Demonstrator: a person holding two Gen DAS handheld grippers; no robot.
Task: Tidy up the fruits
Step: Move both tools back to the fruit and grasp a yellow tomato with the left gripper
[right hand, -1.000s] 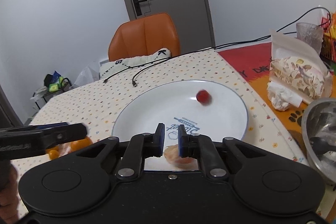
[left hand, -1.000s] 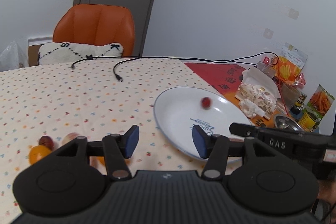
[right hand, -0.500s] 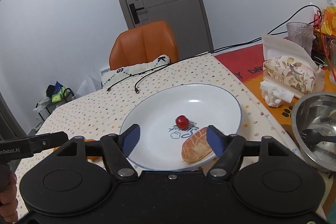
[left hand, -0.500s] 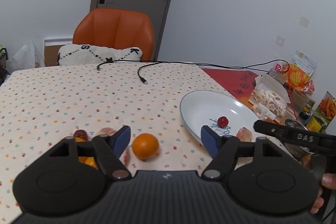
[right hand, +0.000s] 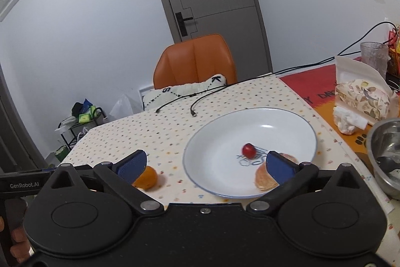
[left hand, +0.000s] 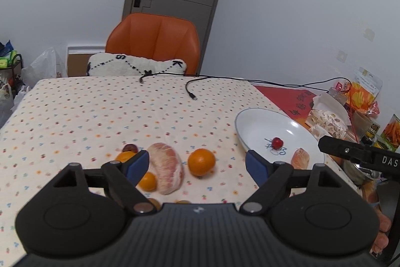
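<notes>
Currently both tools gape wide, empty. Left tool (left hand: 196,164) hovers over the orange (left hand: 201,162) and peeled pomelo segment (left hand: 167,171) near the table's front edge, left of the plate (right hand: 287,121). Centre on one fruit, probably the orange, then close gently.

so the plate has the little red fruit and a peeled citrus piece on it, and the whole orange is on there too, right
Not quite. The plate does hold the little red fruit and the peeled citrus piece, but the whole orange lies on the dotted tablecloth left of the plate, as the left wrist view shows.
</notes>
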